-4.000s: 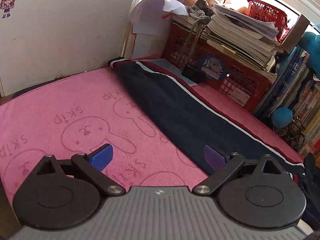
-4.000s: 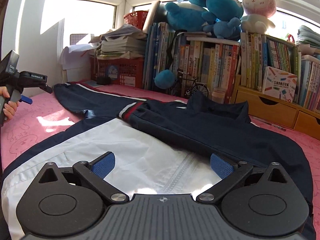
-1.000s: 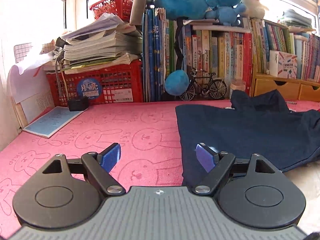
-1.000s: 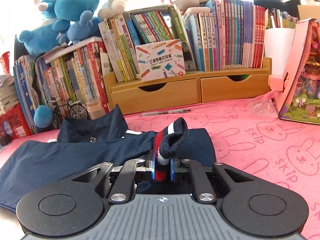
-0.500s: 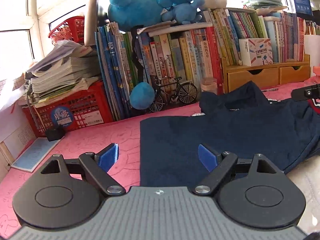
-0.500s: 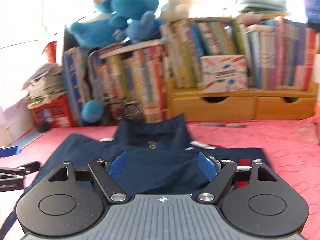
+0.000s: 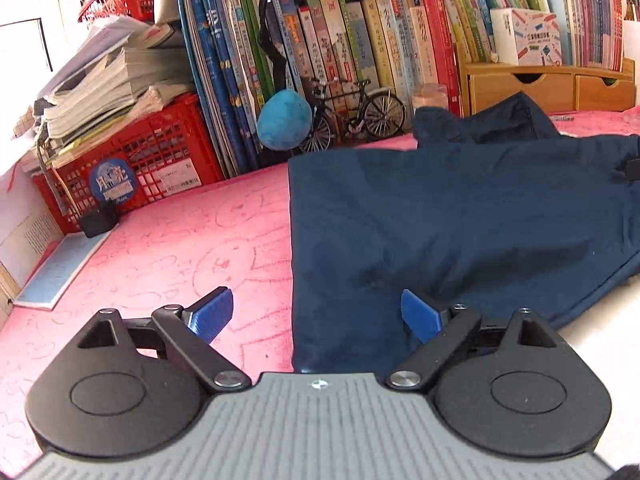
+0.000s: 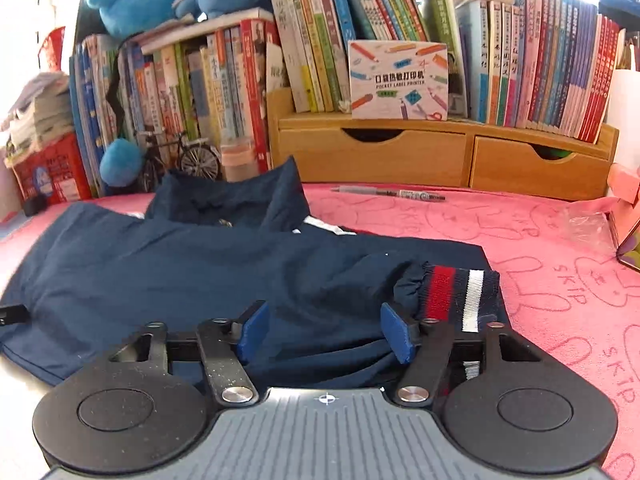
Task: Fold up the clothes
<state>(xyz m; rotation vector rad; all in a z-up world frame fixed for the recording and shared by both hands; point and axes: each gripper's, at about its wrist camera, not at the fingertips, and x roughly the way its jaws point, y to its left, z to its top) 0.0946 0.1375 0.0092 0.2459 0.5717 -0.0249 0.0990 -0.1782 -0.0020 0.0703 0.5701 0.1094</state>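
A navy jacket [image 7: 460,216] lies on the pink rabbit-print cloth [image 7: 180,256], sleeves folded across its body, collar [image 8: 232,196] toward the books. Its striped red, white and navy cuff [image 8: 456,294] lies on the jacket just right of my right gripper [image 8: 324,334], which is open and empty above the navy fabric [image 8: 180,264]. My left gripper [image 7: 316,316] is open and empty, hovering over the jacket's left folded edge. The tip of the left gripper shows at the left edge of the right wrist view [image 8: 12,314].
Books [image 8: 400,40], wooden drawers [image 8: 440,156], a red crate [image 7: 132,160] with stacked papers, a toy bicycle [image 7: 356,116] and blue plush toys line the back. A pen [image 8: 392,192] lies by the drawers. A pink box [image 8: 628,216] stands at the right.
My right gripper let go of the striped cuff, which now lies on the jacket, and opened. My left gripper swung right and lower toward the jacket's left edge.
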